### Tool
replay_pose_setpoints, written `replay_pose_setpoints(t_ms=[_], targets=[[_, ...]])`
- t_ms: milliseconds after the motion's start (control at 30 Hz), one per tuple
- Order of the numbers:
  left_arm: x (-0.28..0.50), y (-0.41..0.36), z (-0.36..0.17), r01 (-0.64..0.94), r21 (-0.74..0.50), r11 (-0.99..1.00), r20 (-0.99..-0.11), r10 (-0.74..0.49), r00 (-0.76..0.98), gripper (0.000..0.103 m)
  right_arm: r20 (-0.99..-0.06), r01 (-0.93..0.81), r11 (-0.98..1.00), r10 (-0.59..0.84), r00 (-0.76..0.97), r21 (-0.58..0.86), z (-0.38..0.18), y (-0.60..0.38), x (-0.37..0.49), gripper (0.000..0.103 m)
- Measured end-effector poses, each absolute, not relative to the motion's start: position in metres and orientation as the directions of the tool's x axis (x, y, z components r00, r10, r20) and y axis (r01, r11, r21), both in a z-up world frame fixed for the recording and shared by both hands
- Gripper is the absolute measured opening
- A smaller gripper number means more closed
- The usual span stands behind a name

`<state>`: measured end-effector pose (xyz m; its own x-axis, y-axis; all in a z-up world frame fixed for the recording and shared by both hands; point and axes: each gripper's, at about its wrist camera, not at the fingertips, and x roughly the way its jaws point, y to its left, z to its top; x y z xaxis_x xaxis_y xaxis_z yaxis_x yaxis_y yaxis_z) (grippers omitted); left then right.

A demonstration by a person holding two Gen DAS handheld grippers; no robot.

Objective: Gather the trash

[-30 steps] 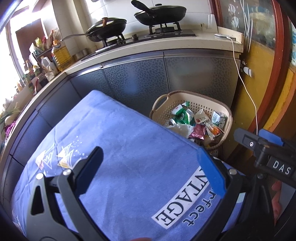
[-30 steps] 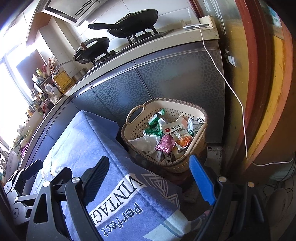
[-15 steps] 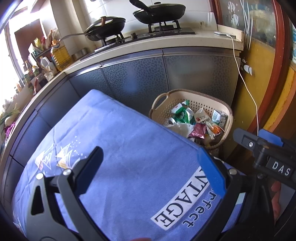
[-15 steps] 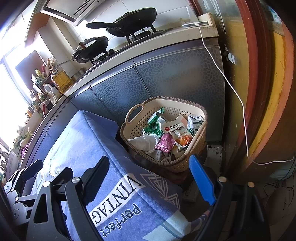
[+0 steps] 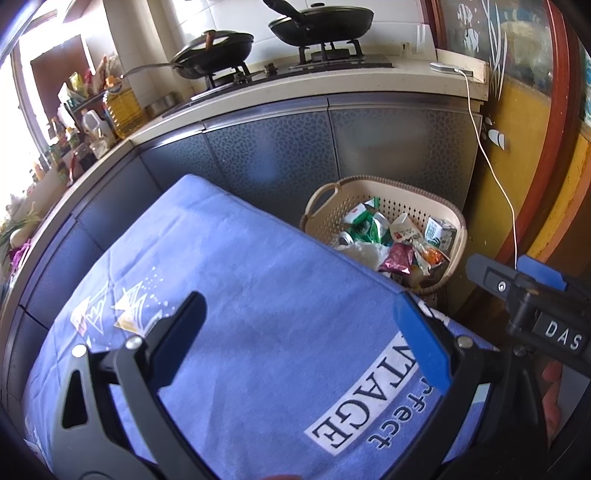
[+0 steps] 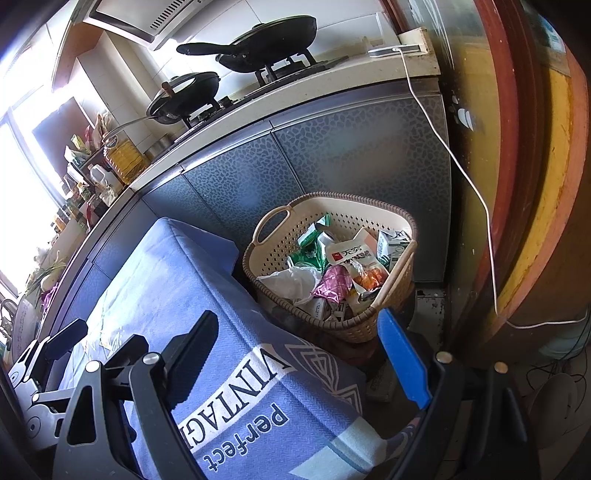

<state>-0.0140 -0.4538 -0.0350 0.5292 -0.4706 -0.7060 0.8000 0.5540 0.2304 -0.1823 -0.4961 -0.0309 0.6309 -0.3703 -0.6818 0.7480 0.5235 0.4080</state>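
A beige perforated basket (image 5: 448,212) (image 6: 273,254) stands on the floor against the grey cabinet, filled with trash: green cartons, a white plastic bag (image 6: 291,282), a pink foil wrapper (image 5: 399,258) (image 6: 334,284) and snack packs. My left gripper (image 5: 295,332) hangs open over a blue cloth, nothing between its fingers. My right gripper (image 6: 295,350) is open too, above the cloth's edge and in front of the basket, holding nothing. The right gripper's body shows at the right edge of the left wrist view.
A blue cloth printed "VINTAGE perfect" (image 5: 229,295) (image 6: 207,369) covers a table in front. Two black pans (image 5: 321,18) sit on the stove above grey cabinets (image 5: 273,155). A white cable (image 6: 469,177) hangs beside a red-and-yellow door frame (image 6: 535,184). Bottles crowd the left counter.
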Motion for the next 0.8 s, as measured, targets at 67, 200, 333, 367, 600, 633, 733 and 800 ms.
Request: replay_pose_setpoints(t_ms=[67,200,333,367,600,633,733,800], targets=[[-0.0139,-0.4546,-0.0347,0.8,0.231,0.554,-0.706,-0.47,0.529,0.097,-0.681,0.748,0.524,-0.371,0.631,0.407,-0.0307,-0.4958,-0.1824,0.087],[-0.0123,-0.4509,-0.0357,0.798,0.229,0.558,-0.709,-0.467,0.529,0.097,-0.682,0.746,0.528,-0.369,0.631,0.405,-0.0306,-0.4933,-0.1805,0.087],[-0.0109,-0.4494,-0.0365,0.797,0.226,0.56,-0.713,-0.462,0.527,0.097,-0.684,0.746,0.529,-0.367,0.631,0.404,-0.0309,-0.4923,-0.1795,0.087],[-0.0105,-0.45,-0.0365,0.797,0.226,0.56,-0.714,-0.461,0.526,0.097,-0.684,0.746,0.529,-0.367,0.631,0.405,-0.0309,-0.4923,-0.1795,0.087],[-0.0101,-0.45,-0.037,0.797,0.228,0.56,-0.716,-0.458,0.527,0.097,-0.685,0.745,0.531,-0.365,0.631,0.403,-0.0322,-0.491,-0.1779,0.087],[-0.01,-0.45,-0.0372,0.797,0.228,0.559,-0.717,-0.457,0.526,0.097,-0.685,0.745,0.531,-0.365,0.631,0.404,-0.0324,-0.4903,-0.1777,0.087],[-0.0097,-0.4502,-0.0378,0.797,0.229,0.559,-0.717,-0.457,0.526,0.097,-0.685,0.745,0.531,-0.365,0.63,0.403,-0.0321,-0.4907,-0.1778,0.087],[-0.0096,-0.4499,-0.0379,0.797,0.226,0.56,-0.718,-0.457,0.525,0.097,-0.685,0.745,0.532,-0.365,0.631,0.402,-0.0319,-0.4908,-0.1779,0.087]])
